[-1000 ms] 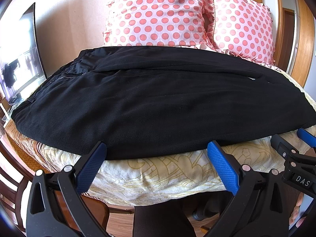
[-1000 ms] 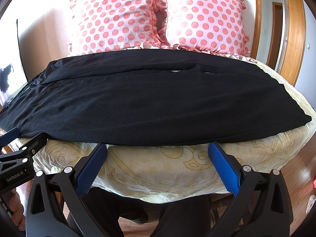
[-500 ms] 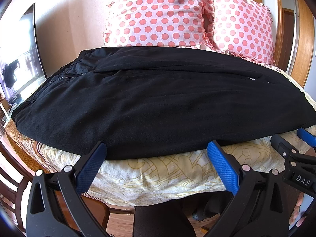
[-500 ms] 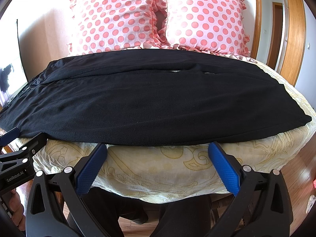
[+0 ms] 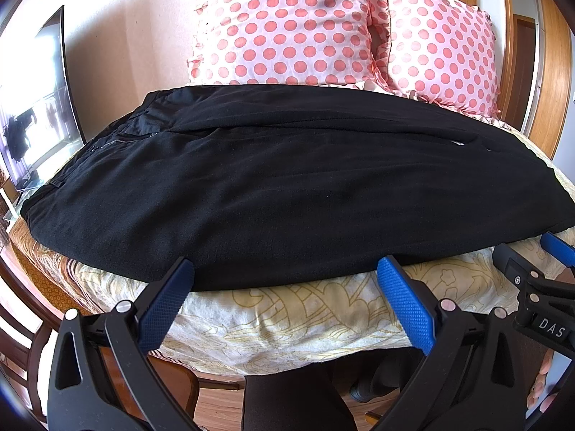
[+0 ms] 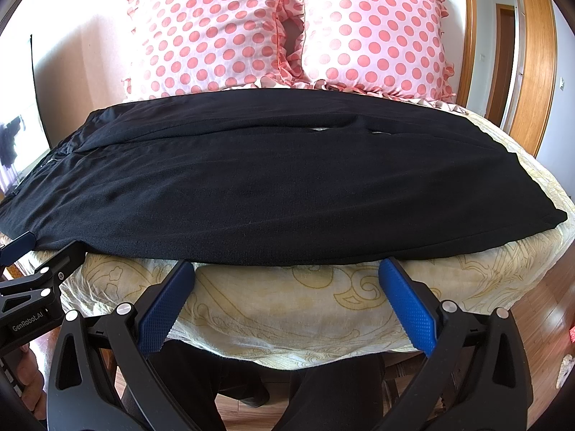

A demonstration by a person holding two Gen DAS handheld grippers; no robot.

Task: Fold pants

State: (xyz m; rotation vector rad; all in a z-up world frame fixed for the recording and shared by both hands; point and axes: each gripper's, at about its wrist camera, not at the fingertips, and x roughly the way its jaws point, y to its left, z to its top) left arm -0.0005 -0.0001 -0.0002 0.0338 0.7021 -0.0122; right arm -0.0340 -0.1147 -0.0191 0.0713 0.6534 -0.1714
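The black pants (image 5: 287,186) lie flat and lengthwise across the bed (image 5: 287,319), one leg beside the other with a seam-like gap running between them, the waistband with its zipper (image 5: 122,140) toward the bed's left edge and the leg cuffs (image 6: 532,208) reaching toward the right edge; the near long side of the pants runs just inside the bed's front edge, where a strip of cream bedspread (image 6: 287,298) with a yellow floral print hangs over. The left gripper (image 5: 284,273) hovers at that front edge with its blue-padded fingers (image 5: 169,298) spread wide, their tips at the hem of the fabric and nothing clamped between them. The right gripper (image 6: 287,271) sits likewise at the front edge further toward the cuffs, fingers (image 6: 406,305) spread wide and empty, tips just below the cloth. Each gripper shows at the margin of the other's view. Behind the pants, two pink polka-dot pillows (image 6: 287,32) with ruffled borders stand side by side against the head of the bed. A window (image 5: 32,107) is at the left, and wooden door frames (image 6: 535,54) stand at the right
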